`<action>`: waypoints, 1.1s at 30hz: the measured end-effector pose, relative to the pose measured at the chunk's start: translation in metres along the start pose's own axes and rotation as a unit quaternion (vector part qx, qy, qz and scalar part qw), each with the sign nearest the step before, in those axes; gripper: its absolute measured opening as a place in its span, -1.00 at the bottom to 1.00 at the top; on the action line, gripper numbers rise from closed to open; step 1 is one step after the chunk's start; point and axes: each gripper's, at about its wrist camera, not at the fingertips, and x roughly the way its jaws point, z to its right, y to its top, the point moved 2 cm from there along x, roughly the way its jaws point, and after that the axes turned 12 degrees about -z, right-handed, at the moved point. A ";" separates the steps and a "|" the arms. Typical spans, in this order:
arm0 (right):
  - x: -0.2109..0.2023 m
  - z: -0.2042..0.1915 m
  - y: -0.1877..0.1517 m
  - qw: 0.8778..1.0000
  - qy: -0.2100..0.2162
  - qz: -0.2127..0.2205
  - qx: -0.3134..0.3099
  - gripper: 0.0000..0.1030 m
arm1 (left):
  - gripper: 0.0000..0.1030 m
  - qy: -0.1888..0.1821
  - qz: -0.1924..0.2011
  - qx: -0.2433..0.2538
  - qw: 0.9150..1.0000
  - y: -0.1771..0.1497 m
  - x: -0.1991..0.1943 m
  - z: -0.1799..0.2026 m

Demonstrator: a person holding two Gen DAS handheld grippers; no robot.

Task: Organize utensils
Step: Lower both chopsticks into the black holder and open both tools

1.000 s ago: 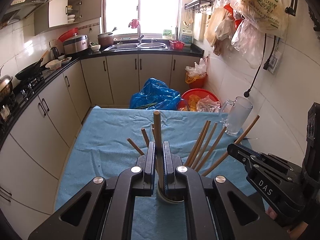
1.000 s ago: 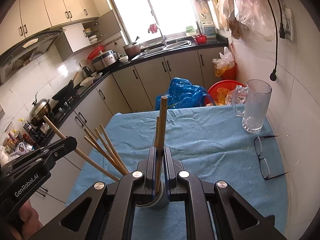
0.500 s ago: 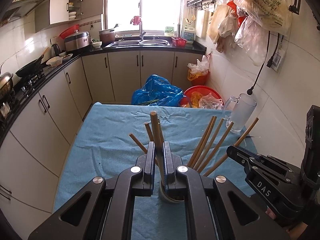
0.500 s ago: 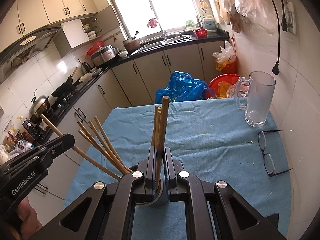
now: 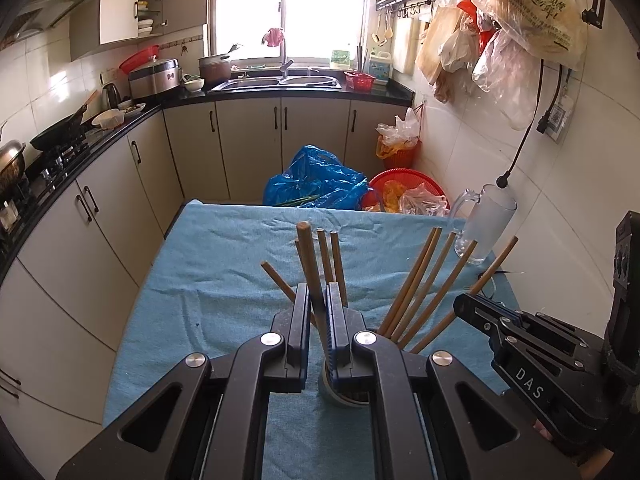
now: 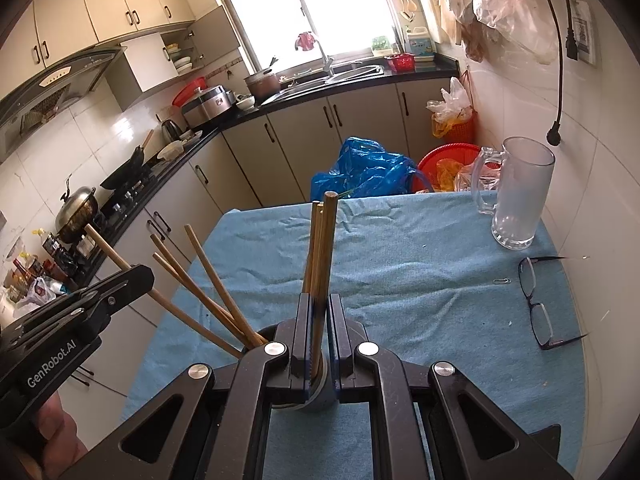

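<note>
Several wooden chopsticks stand fanned in a round cup on the blue cloth, just under both grippers. My left gripper is shut on one upright chopstick over the cup. My right gripper has its jaws a little apart around a pair of upright chopsticks that stand in the same cup. Each gripper shows at the edge of the other's view, the right one and the left one.
A glass mug stands at the table's far right corner. Black glasses and a paper clip lie on the blue cloth at the right. Beyond the far edge are a blue bag, a red basket and kitchen cabinets.
The chopsticks in both grippers have dropped lower into the cup. The right jaws have opened slightly around theirs. Both views have tilted up a little.
</note>
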 end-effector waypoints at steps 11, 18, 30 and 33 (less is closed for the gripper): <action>0.007 -0.001 -0.002 1.000 -0.002 -0.007 -0.004 -0.85 | -0.85 -0.002 -0.005 -0.004 1.000 -0.003 0.011 -0.005; 0.010 -0.003 -0.002 1.000 -0.003 -0.013 -0.007 -0.85 | -0.85 -0.004 -0.004 -0.001 1.000 -0.003 0.013 -0.005; 0.010 -0.005 -0.001 1.000 -0.001 -0.014 -0.009 -0.84 | -0.85 -0.007 0.000 0.004 1.000 -0.002 0.016 -0.002; 0.009 -0.004 0.000 1.000 0.002 -0.012 -0.008 -0.84 | -0.85 -0.007 0.000 0.003 1.000 -0.002 0.017 -0.001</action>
